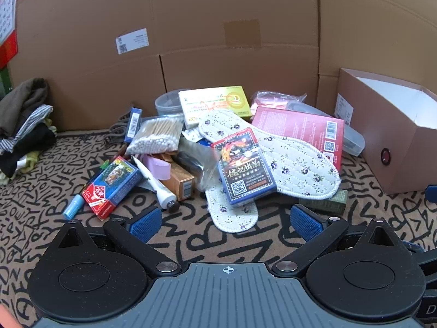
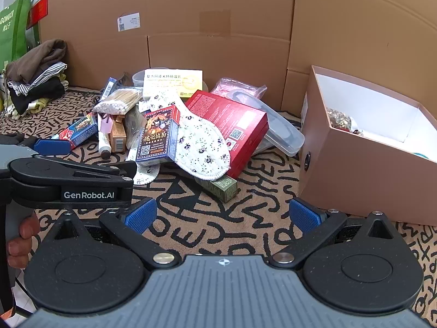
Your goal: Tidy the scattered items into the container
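Observation:
A pile of small items lies on the patterned cloth: a floral insole, a dark card box, a red flat box, a bag of cotton swabs, a yellow medicine box. The open pink-brown container box stands to the right, with a few items inside. My left gripper is open and empty, just short of the pile. My right gripper is open and empty, in front of a green carton.
Cardboard walls close off the back and right. Folded clothes are stacked at the left. A clear plastic case lies between the pile and the container. The left gripper's body shows at the right wrist view's left edge.

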`<act>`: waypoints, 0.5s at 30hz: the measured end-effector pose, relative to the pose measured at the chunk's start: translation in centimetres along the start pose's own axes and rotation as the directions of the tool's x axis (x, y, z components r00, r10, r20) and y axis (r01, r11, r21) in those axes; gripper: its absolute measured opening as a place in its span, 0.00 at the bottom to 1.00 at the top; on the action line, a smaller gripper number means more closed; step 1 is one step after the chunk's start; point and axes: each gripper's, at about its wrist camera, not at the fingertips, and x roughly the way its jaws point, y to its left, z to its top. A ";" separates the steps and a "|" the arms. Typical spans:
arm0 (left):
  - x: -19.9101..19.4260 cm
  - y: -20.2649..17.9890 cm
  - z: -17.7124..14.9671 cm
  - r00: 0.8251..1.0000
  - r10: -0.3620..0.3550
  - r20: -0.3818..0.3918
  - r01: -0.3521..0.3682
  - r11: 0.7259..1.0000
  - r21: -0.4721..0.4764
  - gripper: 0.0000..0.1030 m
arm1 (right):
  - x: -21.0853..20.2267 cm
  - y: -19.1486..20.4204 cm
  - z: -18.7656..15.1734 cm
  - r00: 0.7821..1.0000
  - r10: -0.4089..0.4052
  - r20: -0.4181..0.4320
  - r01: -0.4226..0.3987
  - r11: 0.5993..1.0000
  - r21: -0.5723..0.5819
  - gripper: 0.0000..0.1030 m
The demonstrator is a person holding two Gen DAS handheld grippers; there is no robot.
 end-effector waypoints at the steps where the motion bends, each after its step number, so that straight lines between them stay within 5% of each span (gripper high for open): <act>1: 0.0 0.0 0.0 1.000 -0.001 -0.001 0.001 1.000 -0.001 1.00 | 0.0 0.0 0.0 1.000 -0.001 0.001 0.001 1.000 0.000 0.99; 15: 0.2 0.2 -0.4 1.000 -0.007 -0.016 0.007 1.000 -0.007 1.00 | 0.1 0.1 -0.2 1.000 0.002 0.004 -0.002 1.000 -0.001 0.99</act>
